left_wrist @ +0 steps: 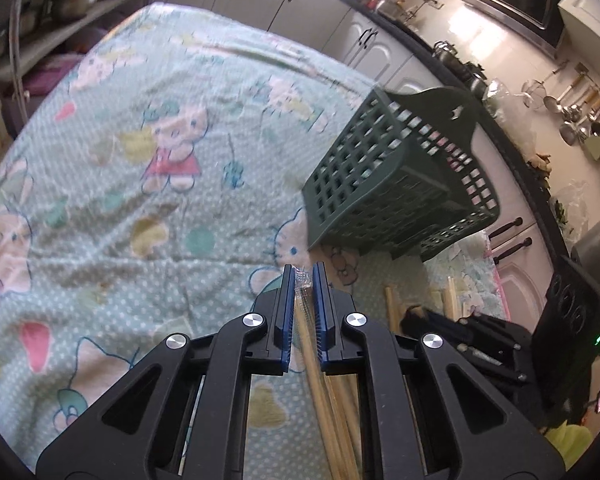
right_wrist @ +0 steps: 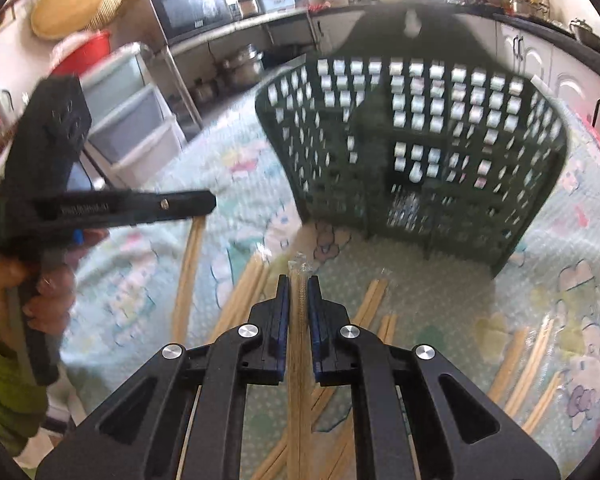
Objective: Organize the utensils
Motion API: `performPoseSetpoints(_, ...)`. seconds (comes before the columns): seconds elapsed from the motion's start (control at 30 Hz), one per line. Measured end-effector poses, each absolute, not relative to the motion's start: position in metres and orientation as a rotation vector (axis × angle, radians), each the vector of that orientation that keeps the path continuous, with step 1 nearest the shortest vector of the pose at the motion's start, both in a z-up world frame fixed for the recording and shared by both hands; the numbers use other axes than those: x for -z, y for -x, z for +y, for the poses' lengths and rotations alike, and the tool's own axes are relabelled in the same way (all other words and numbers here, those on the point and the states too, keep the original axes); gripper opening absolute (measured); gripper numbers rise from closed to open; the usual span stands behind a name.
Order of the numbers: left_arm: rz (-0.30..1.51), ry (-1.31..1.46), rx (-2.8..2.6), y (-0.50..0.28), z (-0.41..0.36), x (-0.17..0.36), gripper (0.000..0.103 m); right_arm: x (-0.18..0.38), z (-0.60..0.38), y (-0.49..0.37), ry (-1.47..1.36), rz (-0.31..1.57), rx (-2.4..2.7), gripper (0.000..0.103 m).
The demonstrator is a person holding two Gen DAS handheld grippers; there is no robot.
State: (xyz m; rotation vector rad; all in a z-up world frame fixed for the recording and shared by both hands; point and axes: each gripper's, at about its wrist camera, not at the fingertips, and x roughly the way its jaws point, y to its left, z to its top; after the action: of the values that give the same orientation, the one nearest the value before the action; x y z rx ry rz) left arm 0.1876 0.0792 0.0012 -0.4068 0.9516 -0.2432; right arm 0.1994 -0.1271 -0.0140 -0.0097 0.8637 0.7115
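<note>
Chopsticks pinched in both my grippers

Chopsticks in clear wrappers: one wrapped pair (left_wrist: 305, 320) is clamped between the blue pads of my left gripper (left_wrist: 304, 280), and another wrapped pair (right_wrist: 299, 304) is clamped in my right gripper (right_wrist: 299, 284). More loose pairs (right_wrist: 516, 364) lie scattered on the cartoon-print tablecloth (left_wrist: 140, 160); I cannot count them exactly. One dark green lattice basket (right_wrist: 420, 140) stands just beyond them, near the table's right edge. Wide bare cloth lies to its left. The sticks are pale wood.

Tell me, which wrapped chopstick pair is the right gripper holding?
The wrapped pair clamped between the right gripper's blue pads; the other pairs lie loose on the cloth.
</note>
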Motion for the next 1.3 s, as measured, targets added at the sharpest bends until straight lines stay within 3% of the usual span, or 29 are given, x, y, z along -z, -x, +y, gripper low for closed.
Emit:
performPoseSetpoints(0.73, 0.666, 0.278, 0.324, -0.167, 0.039, -0.111, 0.003, -0.093, -0.2, -0.189, -0.13, 0.481, -0.635, 0.006)
performPoseSetpoints(1.3, 0.508, 0.225, 0.374, -0.18, 0.007, -0.177, 0.003, -0.147, -0.252, -0.2, -0.251, 0.303, -0.566, 0.006)
